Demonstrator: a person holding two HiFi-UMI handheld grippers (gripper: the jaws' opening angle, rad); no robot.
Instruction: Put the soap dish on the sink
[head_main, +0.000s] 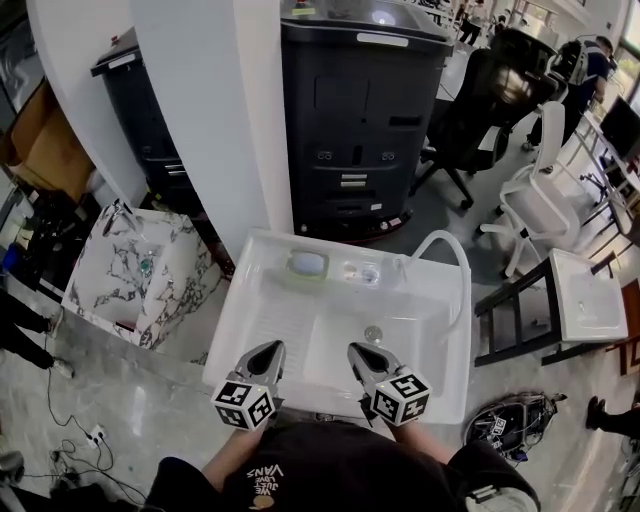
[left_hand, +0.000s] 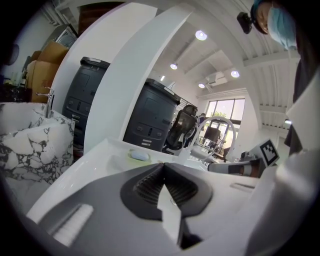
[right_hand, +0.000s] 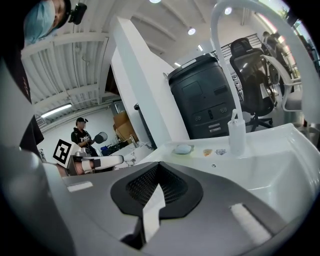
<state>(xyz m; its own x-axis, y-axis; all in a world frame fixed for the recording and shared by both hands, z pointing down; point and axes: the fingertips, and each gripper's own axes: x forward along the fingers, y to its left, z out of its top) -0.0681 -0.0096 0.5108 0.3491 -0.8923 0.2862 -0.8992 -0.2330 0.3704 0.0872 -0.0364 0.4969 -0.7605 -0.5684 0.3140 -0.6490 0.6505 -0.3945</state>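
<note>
Both tools are hanging low over the near rim of the white sink (head_main: 440, 330), side by side with a gap between them. From its own camera, the left tool (head_main: 271, 349) has its jaws pressed together with nothing pinched in them. Same deal on the right tool (head_main: 359, 351): tips closed tight, nothing held.

The soap dish (head_main: 307, 265) is sitting on the sink's back ledge, a bit left of the middle. It's greenish with a pale bar of soap in it, and well apart from both tools. Further right on that ledge there's a small clear bottle (right_hand: 236, 135) beside the arched white faucet (head_main: 445, 238). The drain (head_main: 373, 333) sits in the basin between the ledge and my tools. A marbled sink (head_main: 120, 275) is on the floor off to the left.
</note>
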